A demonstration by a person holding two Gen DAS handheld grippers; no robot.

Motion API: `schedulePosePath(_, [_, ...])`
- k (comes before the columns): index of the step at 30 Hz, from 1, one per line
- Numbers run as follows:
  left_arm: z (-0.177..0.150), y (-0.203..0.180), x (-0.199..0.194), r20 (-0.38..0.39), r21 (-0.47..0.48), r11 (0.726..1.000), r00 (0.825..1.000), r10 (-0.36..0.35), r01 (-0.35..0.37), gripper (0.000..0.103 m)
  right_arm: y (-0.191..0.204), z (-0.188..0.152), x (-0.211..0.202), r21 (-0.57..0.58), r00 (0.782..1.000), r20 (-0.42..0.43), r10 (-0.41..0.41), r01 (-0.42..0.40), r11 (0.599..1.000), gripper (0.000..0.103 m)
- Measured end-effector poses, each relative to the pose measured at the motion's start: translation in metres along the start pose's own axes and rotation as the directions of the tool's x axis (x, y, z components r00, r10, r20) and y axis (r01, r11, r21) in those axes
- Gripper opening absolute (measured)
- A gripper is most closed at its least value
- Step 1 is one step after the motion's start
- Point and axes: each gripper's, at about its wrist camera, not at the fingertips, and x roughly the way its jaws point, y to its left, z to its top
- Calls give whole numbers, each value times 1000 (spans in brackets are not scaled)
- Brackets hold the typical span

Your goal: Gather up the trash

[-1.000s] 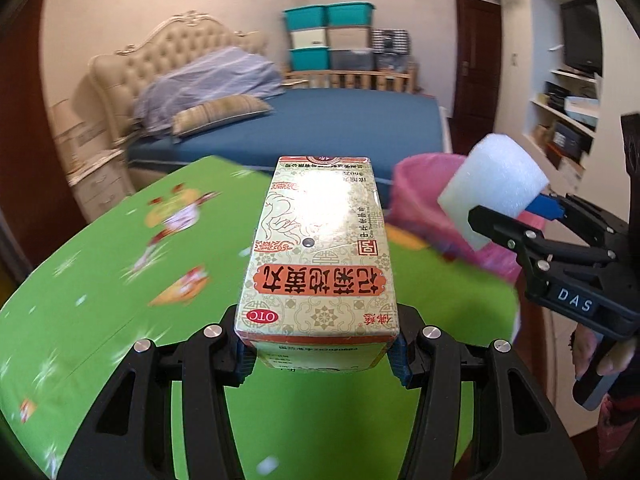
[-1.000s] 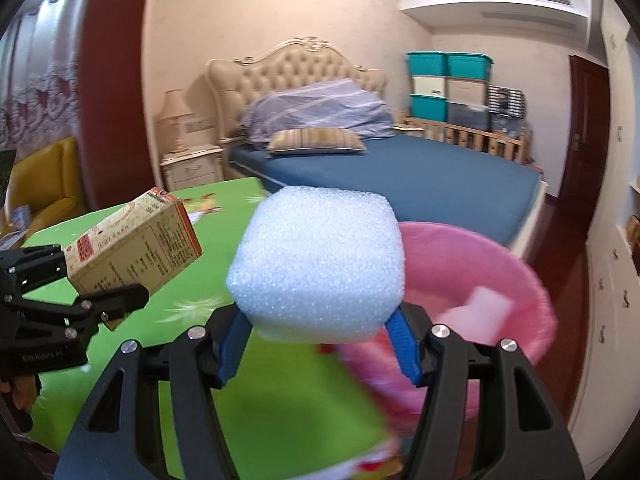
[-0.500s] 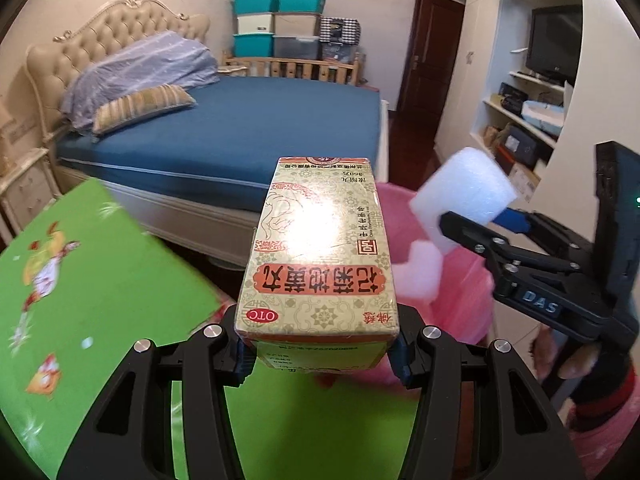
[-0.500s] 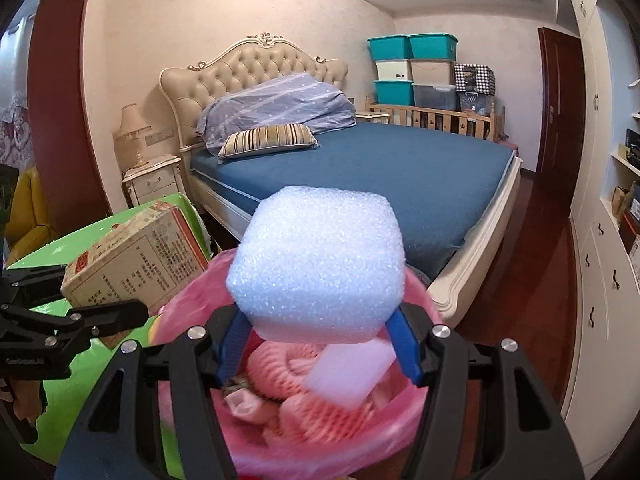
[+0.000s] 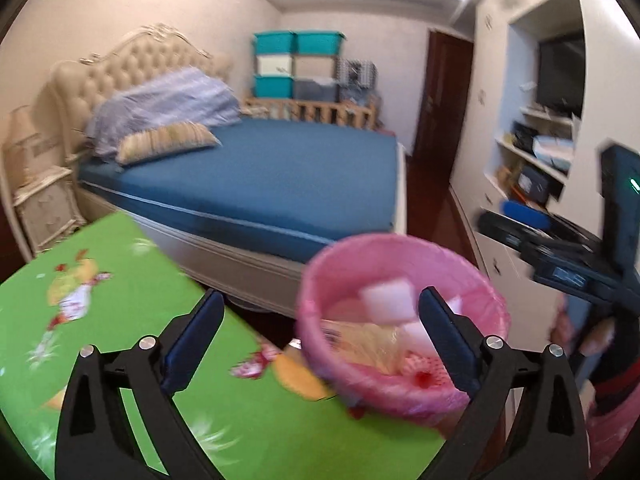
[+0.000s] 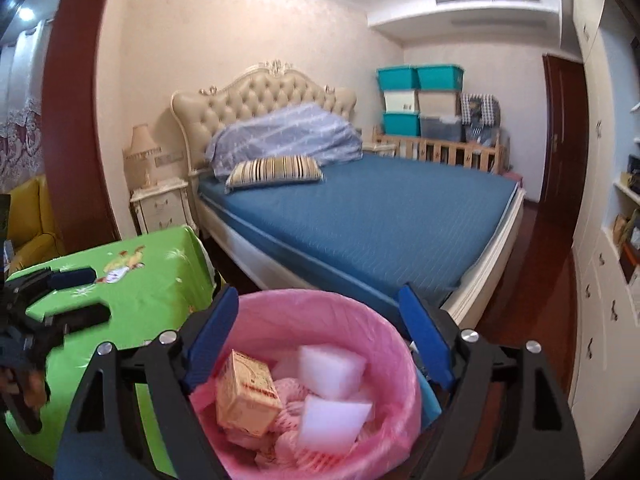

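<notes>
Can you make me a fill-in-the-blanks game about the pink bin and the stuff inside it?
1. The bin has a liner coloured ____.
2. The cardboard box lies ____ the bin.
3. The foam blocks in the bin are coloured ____.
4. The tablecloth beside the bin is coloured ____.

Missing words: pink; inside; white; green

Right gripper [image 6: 316,312] above the pink-lined bin [image 6: 384,332]

Its jaws are opening with nothing between them. In the bin lie a yellow carton [image 6: 246,394] and white foam blocks [image 6: 332,364]; a green tablecloth [image 6: 152,280] is at left.
</notes>
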Motion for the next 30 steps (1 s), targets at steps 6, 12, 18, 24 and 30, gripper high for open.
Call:
schedulePosePath(6, [-14, 5, -78, 123, 71, 986, 982, 142, -151, 94, 32, -25, -108, -37, 992, 84, -99, 102, 994, 97])
schedulePosePath(12, [-37, -11, -142, 203, 66, 987, 971, 128, -144, 95, 69, -54, -174, -82, 975, 124, -182, 193, 978, 98])
schedulePosePath(18, [-67, -25, -170, 229, 49, 987, 964, 139, -154, 96, 99, -76, -182, -153, 975, 104, -198, 212, 965, 98])
schedulePosePath(24, [-82, -30, -172, 217, 70, 986, 968, 130, -148, 96, 100, -84, -166, -134, 983, 62, -174, 180, 974, 98])
schedulePosePath(30, [-86, -35, -167, 204, 91, 985, 971, 126, -147, 96, 106, -84, -164, -137, 988, 58, -146, 153, 979, 98])
